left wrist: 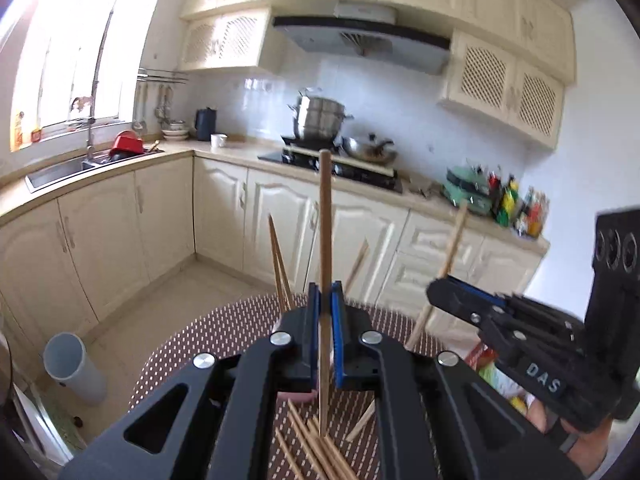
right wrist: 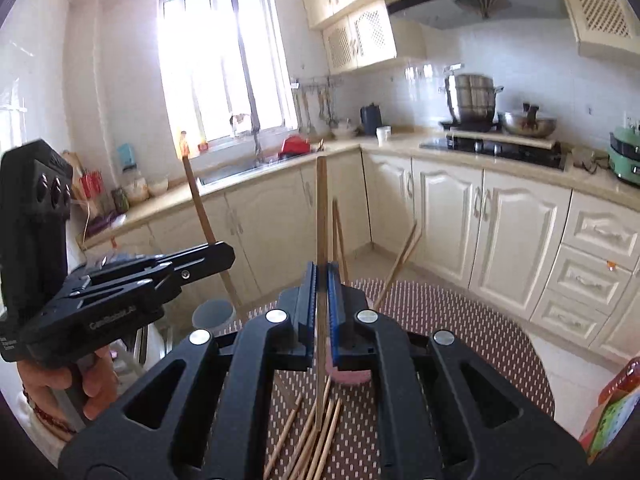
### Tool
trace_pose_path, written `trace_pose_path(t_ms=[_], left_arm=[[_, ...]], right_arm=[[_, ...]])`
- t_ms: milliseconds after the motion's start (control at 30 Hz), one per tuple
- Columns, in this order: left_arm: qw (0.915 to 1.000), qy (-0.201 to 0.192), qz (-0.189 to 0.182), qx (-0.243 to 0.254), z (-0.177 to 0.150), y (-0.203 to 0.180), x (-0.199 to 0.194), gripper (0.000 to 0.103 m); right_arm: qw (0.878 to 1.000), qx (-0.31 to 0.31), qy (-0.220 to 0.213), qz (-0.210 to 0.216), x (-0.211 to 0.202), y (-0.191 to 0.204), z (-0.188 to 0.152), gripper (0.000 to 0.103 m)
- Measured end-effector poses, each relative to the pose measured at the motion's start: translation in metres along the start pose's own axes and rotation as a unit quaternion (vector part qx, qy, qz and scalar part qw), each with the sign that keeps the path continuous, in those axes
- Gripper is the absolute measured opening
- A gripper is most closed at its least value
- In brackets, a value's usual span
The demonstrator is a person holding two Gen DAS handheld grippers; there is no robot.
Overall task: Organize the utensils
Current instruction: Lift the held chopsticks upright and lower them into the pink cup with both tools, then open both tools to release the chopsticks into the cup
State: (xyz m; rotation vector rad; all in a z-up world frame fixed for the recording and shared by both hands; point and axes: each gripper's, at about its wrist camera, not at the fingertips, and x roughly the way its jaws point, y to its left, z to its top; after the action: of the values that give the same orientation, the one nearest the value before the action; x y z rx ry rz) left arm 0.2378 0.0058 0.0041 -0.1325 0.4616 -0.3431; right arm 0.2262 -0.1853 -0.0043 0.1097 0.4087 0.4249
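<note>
A cream-cabinet kitchen is filling the background, with a sink [left wrist: 60, 172] off to the left, a stove [left wrist: 332, 166] ahead and a dotted brown mat [left wrist: 224, 332] lying under both tools.

The left gripper [left wrist: 325, 300] is pinching one chopstick [left wrist: 325, 216] between nearly closed blue pads; the stick is standing upright, running up past the fingertips and down behind them toward a loose pile [left wrist: 312, 452] lying on the mat just below the jaws. A pink holder [left wrist: 298, 396] is sitting right beneath the fingers, with several sticks [left wrist: 280, 268] already leaning up out of it just beyond the tips.

The right gripper [right wrist: 321, 280] is doing likewise, clamping its own chopstick [right wrist: 322, 208] upright, with more loose ones lying under it and the pink holder just below its tips.

Judging by this, the step in hand is carrying picked sticks to the holder. The next move is calling for lowering each stick's bottom end into the opening before releasing, keeping it near vertical so it is not knocking the leaning ones out.
</note>
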Motion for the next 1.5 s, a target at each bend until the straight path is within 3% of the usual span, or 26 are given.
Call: trace_pose_path(t_ms=[267, 567, 1000, 1500], left_arm=[[0.9981, -0.051, 0.021, -0.028, 0.032, 0.005, 0.014, 0.006], [0.9966, -0.073, 0.023, -0.03, 0.038, 0.01, 0.036, 0.006], [0.9982, -0.058, 0.013, -0.011, -0.002, 0.017, 0.074, 0.006], [0.9985, -0.043, 0.034, 0.0, -0.032, 0.018, 0.083, 0.006]], right_arm=[[0.998, 0.004, -0.066, -0.019, 0.008, -0.002, 0.032, 0.006], [0.995, 0.013, -0.093, -0.034, 0.029, -0.014, 0.033, 0.006], [0.997, 0.023, -0.069, -0.038, 0.053, -0.023, -0.003, 0.006], [0.997, 0.027, -0.054, -0.045, 0.065, -0.029, -0.034, 0.006]])
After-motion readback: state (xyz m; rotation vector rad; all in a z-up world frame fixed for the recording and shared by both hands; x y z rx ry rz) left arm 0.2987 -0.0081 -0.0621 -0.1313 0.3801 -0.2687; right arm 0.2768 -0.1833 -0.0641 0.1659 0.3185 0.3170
